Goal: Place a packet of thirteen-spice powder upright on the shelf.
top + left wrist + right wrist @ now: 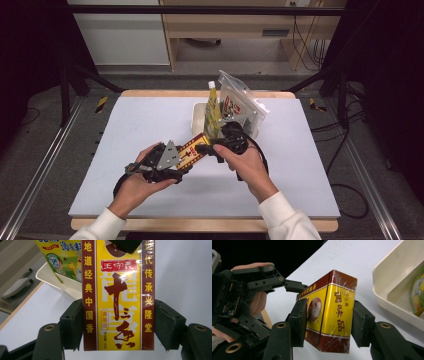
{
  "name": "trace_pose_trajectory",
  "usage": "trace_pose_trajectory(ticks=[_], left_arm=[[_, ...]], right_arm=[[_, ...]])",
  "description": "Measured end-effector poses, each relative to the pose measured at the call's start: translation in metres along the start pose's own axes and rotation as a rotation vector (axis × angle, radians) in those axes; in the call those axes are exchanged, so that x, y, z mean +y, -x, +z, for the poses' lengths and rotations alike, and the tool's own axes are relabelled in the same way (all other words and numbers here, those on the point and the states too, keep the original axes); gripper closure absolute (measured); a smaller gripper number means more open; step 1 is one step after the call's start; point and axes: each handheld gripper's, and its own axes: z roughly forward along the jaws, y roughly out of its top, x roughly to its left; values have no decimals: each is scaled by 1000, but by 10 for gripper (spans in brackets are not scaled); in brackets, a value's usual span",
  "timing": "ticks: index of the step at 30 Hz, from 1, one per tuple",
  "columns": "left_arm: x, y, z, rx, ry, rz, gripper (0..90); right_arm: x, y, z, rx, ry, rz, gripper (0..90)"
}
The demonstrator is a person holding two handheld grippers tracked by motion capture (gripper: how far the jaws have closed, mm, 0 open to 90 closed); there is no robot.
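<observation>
Left gripper (181, 161): jaws pinch the narrow sides of the box at its near end; pads flush on the wrap in left gripper view.
Right gripper (206, 148): jaws astride the box's far end. In right gripper view, left pad touches the yellow face; right pad sits just off the edge w/ a sliver of gap, so not clamped.
Box (192, 151): red-yellow seasoning box, shrink-wrapped, held off the tabletop between both grippers, tilted up toward the far side.
Left hand (137, 182): palm up under its gripper, forearm in from bottom left.
Right hand (247, 162): wrapped over gripper body, wrist angled in from bottom right.
Tray (198, 116): cream, just behind box; yellow bottle (212, 107) and clear pouch (240, 104) upright in it.
Tabletop (125, 130): pale grey.
</observation>
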Motion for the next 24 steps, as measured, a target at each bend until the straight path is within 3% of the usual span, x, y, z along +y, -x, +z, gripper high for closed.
trace_pose_trajectory(ticks=[9,24], left_arm=[[0,0,2,-1,-7,3,317],[-1,-3,8,12,-5,-8,315]], right_arm=[[0,4,-2,31,4,55,593],[5,-6,-5,5,25,80,667]])
